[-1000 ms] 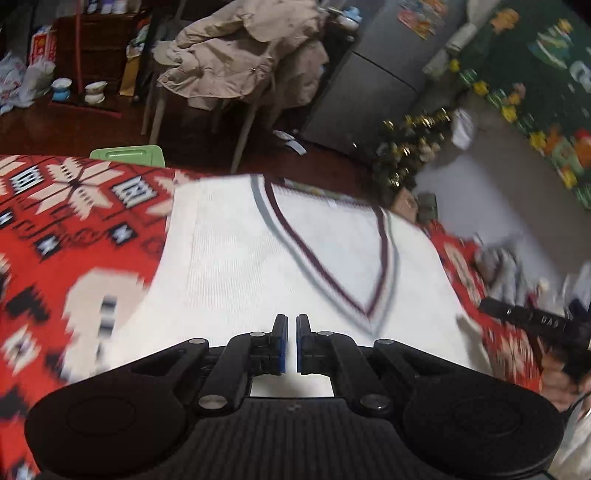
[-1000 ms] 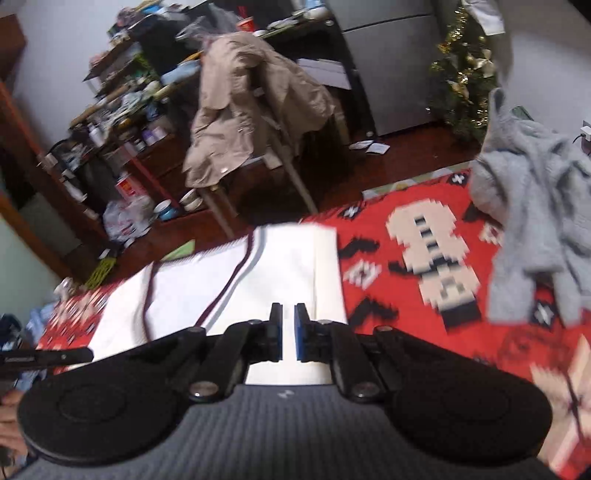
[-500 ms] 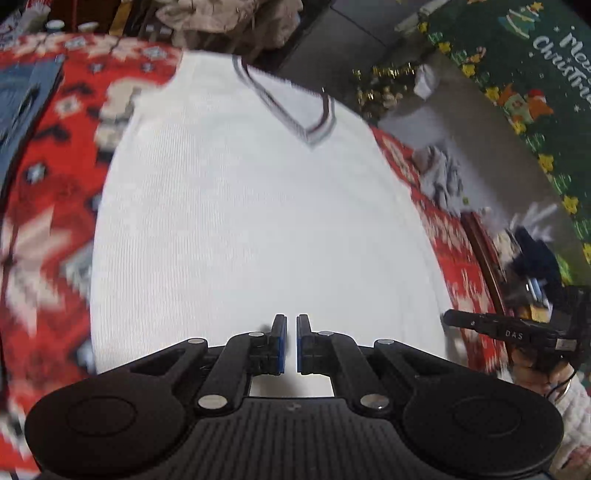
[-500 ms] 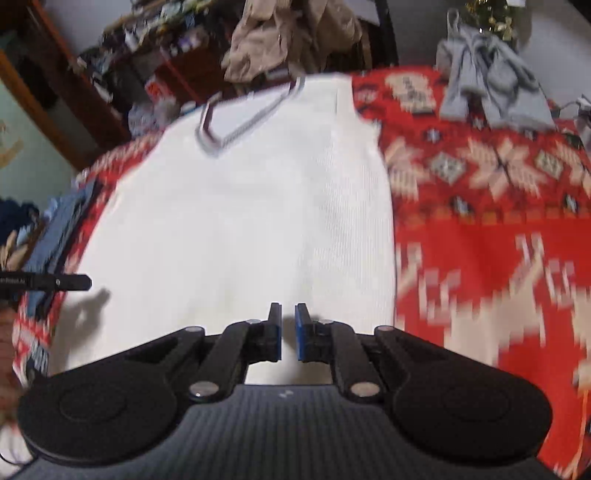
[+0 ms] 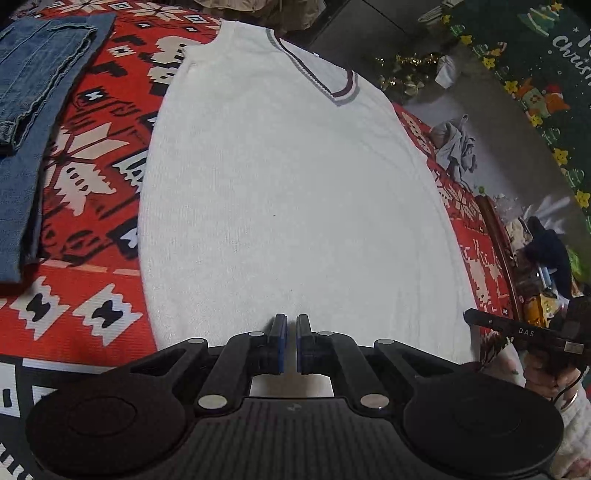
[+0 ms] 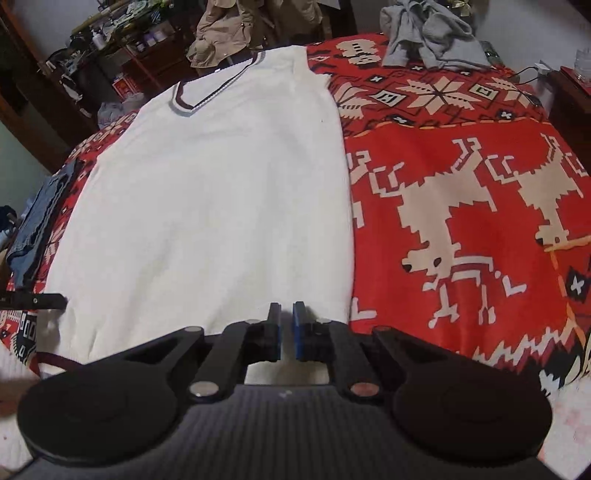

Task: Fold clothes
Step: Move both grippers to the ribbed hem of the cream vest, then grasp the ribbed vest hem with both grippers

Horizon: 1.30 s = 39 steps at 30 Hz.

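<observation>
From the left wrist view, we saw the white vest (image 5: 288,192) spread flat and full length on the red patterned blanket (image 5: 92,177), its V-neck at the far end and its hem just under our left gripper (image 5: 290,343). The jaws stood nearly closed, a narrow gap between the blue pads and no cloth visibly in it. Folded jeans (image 5: 33,96) lay beside the vest to the left.

From the right wrist view, the right gripper (image 6: 286,330) hung over the hem near the vest's right edge, its jaws likewise almost shut with no cloth seen between them. A grey garment (image 6: 432,35) lay crumpled at the far corner.

We judged the vest laid out for folding; a grasp would need the jaws opened wider and set down onto an edge.
</observation>
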### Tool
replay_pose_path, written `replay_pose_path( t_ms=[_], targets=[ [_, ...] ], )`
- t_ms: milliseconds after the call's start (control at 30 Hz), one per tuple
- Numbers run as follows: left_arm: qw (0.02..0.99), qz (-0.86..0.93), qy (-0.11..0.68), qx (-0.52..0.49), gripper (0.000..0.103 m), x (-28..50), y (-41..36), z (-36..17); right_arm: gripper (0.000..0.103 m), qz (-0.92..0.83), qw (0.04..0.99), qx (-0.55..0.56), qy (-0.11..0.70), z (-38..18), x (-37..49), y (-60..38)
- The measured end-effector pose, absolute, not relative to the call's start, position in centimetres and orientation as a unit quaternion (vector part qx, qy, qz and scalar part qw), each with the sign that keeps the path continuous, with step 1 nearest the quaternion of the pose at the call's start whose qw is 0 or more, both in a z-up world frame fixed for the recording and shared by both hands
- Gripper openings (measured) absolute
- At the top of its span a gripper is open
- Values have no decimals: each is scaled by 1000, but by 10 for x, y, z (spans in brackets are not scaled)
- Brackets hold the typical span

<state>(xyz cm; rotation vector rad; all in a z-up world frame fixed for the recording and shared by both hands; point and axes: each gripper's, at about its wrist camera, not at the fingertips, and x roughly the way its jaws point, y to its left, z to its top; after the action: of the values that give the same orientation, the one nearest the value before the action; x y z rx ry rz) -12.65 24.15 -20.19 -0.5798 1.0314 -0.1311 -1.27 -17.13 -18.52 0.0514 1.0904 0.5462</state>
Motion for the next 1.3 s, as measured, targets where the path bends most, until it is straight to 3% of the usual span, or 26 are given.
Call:
replay_pose_path(
  t_ms=[367, 767, 933, 967, 1067, 1300],
  targets=[
    [836, -37, 470, -281, 3, -141, 231, -204, 11, 244, 832, 11, 497, -187, -26, -160],
    [839, -26, 458, -294, 3, -182, 218, -196, 12, 219, 834, 83, 499, -182, -52, -192],
    [829, -32, 447, -336, 5, -206, 229, -193, 24, 224, 819, 119, 515, -180, -73, -217],
    [826, -37, 445, -345, 6, -211, 231, -194, 25, 225, 816, 126, 518, -180, -77, -222],
    [813, -41, 449, -368, 30, -223, 236, -198, 29, 224, 793, 170, 540, -187, -81, -238],
    [783, -41, 454, -422, 35, -237, 252, -211, 45, 243, 752, 228, 568, -201, -96, -260]
  ],
)
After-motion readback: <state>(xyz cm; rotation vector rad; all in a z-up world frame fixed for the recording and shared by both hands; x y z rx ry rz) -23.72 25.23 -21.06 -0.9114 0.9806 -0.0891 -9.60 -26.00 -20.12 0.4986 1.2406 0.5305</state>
